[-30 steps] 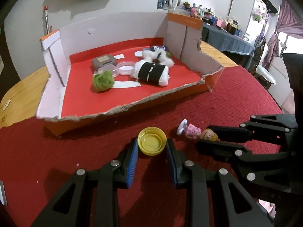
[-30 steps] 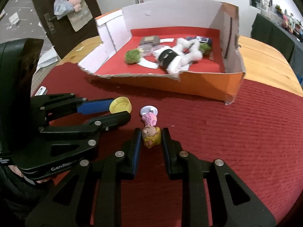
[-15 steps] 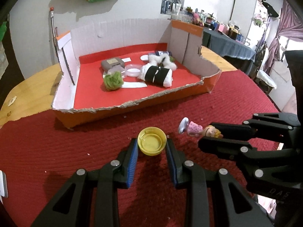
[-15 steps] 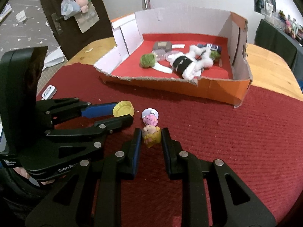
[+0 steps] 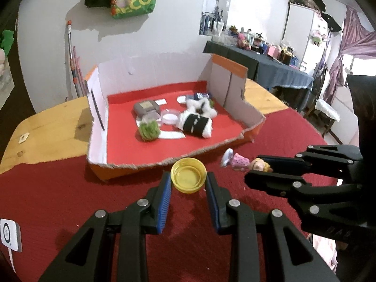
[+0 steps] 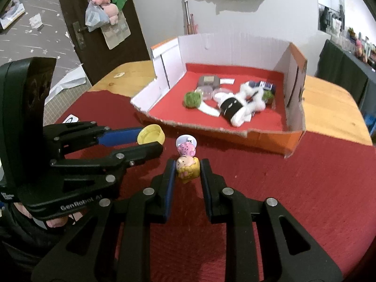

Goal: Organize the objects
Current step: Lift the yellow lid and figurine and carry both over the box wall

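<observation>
My left gripper (image 5: 188,181) is shut on a yellow bottle cap (image 5: 188,178) and holds it above the red cloth, just in front of the cardboard box (image 5: 98,108). The cap also shows in the right wrist view (image 6: 150,137). My right gripper (image 6: 188,169) is shut on a small doll figure (image 6: 186,167) with a yellow-haired head and pink dress, also seen in the left wrist view (image 5: 244,164). The box has a red floor and a torn low front edge (image 6: 211,129). Both grippers are side by side, short of that edge.
Inside the box lie a green fuzzy ball (image 5: 148,130), a grey case (image 5: 145,108), clear round lids (image 5: 169,116), a white-and-black plush (image 5: 196,123) and a blue item. A white device (image 5: 9,235) lies on the cloth at the left. The wooden table (image 5: 47,127) extends beyond the cloth.
Both grippers have risen with the cap and the doll held, and the box now sits farther off and lower in view.
</observation>
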A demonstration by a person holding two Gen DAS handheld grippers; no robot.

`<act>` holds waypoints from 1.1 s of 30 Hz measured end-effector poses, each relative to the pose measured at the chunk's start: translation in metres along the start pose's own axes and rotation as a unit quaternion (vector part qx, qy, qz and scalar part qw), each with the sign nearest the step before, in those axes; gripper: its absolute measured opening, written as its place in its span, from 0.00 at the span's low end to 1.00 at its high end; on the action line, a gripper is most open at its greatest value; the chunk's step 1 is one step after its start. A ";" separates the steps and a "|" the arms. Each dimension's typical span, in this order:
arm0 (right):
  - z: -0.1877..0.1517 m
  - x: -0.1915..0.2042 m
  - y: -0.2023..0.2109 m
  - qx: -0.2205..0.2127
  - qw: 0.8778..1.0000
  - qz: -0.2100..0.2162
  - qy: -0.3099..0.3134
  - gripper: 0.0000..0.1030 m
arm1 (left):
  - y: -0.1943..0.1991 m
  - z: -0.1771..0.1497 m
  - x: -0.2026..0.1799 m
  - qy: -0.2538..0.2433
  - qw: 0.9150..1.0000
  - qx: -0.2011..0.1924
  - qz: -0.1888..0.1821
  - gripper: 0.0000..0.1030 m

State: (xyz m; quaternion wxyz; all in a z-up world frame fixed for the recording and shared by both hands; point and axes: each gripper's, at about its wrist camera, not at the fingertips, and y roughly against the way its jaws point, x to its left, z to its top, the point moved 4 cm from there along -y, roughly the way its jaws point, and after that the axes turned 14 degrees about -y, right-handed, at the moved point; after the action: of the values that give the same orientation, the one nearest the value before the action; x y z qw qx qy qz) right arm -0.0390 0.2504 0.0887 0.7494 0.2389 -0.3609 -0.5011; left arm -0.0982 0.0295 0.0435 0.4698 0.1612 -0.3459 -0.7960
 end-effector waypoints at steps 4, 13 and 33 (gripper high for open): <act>0.008 0.000 0.003 -0.008 1.000 -0.001 0.002 0.20 | 0.001 0.008 0.008 0.003 1.000 -0.003 0.008 0.30; 0.028 0.001 -0.001 -0.012 1.000 -0.004 0.006 0.20 | -0.014 0.019 0.022 0.011 1.000 0.005 0.009 0.30; 0.060 -0.018 -0.047 0.020 1.000 -0.013 -0.007 0.20 | -0.060 0.033 0.048 0.020 0.999 0.044 -0.011 0.30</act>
State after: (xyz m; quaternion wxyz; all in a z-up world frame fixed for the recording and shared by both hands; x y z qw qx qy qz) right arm -0.1177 0.2493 0.0870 0.7353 0.2552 -0.3724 -0.5054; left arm -0.1800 0.0211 0.0277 0.4603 0.2016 -0.3692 -0.7818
